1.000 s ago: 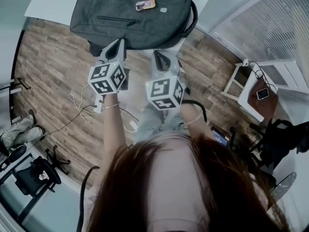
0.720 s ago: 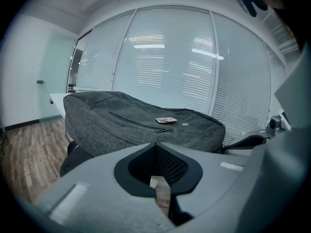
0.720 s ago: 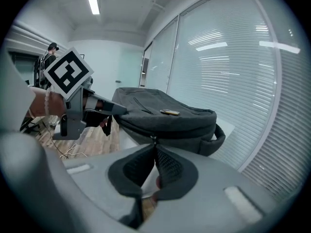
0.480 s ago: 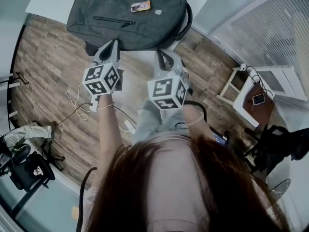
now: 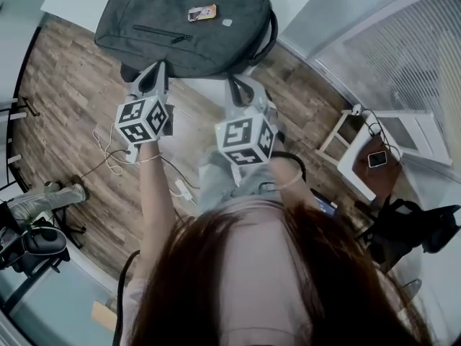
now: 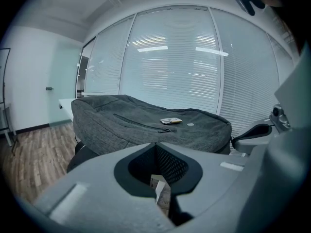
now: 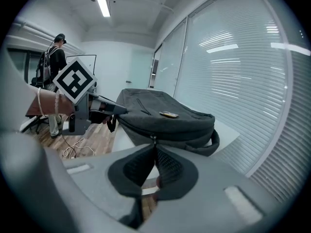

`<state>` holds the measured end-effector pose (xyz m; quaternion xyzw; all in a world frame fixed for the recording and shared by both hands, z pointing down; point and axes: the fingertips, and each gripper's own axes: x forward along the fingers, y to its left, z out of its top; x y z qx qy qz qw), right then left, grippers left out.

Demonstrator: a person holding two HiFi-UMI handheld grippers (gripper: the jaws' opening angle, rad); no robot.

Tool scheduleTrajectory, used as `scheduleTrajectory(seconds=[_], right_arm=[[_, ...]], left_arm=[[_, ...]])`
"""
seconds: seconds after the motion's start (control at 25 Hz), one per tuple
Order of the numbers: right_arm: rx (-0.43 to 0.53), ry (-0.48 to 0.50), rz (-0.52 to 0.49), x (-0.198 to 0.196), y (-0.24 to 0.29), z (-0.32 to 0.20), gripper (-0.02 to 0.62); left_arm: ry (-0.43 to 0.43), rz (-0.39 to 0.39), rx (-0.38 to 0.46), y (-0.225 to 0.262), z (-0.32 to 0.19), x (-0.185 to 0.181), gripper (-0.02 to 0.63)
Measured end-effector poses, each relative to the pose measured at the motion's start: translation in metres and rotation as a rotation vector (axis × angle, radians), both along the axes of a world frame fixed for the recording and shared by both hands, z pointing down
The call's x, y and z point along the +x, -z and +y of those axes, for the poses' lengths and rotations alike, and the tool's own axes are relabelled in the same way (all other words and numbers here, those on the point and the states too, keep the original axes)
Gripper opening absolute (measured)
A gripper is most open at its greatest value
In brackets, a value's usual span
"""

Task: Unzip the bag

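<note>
Grey bag [image 5: 187, 27] is laid at the table's [image 5: 68, 2] near edge. Left gripper [image 5: 154, 72] is held shut, empty; right gripper [image 5: 238, 83] is shut, tips at the zip pull [image 7: 153, 139].

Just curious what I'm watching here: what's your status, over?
Left gripper: jaws shut, empty, near the backpack. Right gripper: jaws shut, tips at the zip pull, grip unconfirmed. Backpack zipped. Nothing in the way.
</note>
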<state>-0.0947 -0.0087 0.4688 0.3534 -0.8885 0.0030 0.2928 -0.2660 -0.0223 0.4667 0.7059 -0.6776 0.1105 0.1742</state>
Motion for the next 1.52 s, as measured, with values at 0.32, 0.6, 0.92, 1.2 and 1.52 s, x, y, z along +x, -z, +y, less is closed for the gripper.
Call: scheduleTrajectory(seconds=[0.32, 0.6, 0.92, 1.2, 1.52], right_arm=[[0.012, 0.055, 0.014, 0.014, 0.004, -0.011, 0.011], [0.019, 0.048, 0.041, 0.027, 0.009, -0.022, 0.011], [0.011, 0.014, 0.085, 0.041, 0.014, -0.042, 0.011], [-0.01, -0.005, 0.116, 0.045, 0.016, -0.051, 0.011], [0.002, -0.04, 0.161, 0.051, 0.016, -0.066, 0.012]], left_arm=[[0.041, -0.012, 0.016, -0.001, -0.001, 0.0, 0.008], [0.044, -0.015, 0.031, -0.002, 0.001, -0.001, 0.008], [0.029, -0.018, 0.039, -0.001, 0.0, -0.001, 0.008], [0.009, -0.005, 0.045, -0.001, 0.001, 0.0, 0.008], [-0.039, -0.005, 0.052, -0.001, 0.002, 0.001, 0.008]])
